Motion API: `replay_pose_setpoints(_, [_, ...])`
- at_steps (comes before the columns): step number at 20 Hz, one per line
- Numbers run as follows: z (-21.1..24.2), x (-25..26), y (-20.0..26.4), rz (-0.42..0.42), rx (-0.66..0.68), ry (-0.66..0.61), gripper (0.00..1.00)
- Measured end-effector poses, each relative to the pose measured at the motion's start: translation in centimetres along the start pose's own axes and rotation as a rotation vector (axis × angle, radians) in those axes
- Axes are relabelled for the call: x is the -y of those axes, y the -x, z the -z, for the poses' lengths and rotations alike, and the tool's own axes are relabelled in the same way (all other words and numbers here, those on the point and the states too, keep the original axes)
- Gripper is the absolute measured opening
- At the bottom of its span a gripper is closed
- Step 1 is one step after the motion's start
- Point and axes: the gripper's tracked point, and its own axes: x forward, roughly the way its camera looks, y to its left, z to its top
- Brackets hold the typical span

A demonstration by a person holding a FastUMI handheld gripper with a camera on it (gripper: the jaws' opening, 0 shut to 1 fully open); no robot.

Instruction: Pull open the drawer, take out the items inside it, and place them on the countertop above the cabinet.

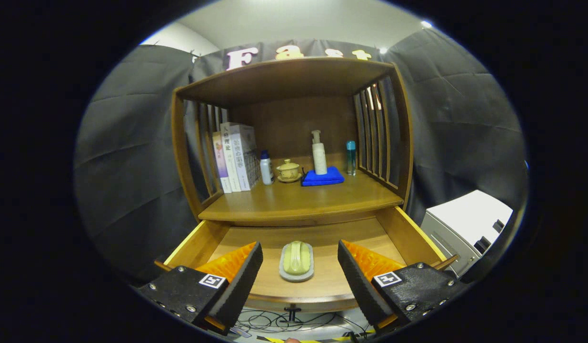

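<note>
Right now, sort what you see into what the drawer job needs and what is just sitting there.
For the job: the open drawer; the soap dish lying in it, between the fingers of the open gripper; the countertop above.

Just sitting on the countertop: books, white bottle, lidded cup, blue cloth, pump bottle, teal bottle.

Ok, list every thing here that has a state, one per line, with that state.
drawer: pulled open
soap dish: lying in the drawer, between the fingers, not gripped
gripper: open, fingers apart over the drawer
pump bottle: upright on the blue cloth
teal bottle: upright on the countertop
lidded cup: lid on
books: standing upright
</note>
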Motion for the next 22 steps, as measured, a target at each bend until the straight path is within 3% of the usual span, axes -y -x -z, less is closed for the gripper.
replay_pose_setpoints(4, [0.8,0.8,-4.0,0.074,-0.142,-0.077,0.96])
replay_pose_setpoints(11, [6.6,-0.6,-11.0,0.065,-0.381,-0.075,0.96])
replay_pose_setpoints(17, [11.2,-0.4,-13.0,0.105,-0.601,0.11,0.92])
replay_pose_setpoints(21, [12.6,-0.4,-13.2,0.116,-0.685,0.216,0.8])
replay_pose_setpoints(22, [12.6,-0.6,-13.3,0.106,-0.694,0.224,0.73])
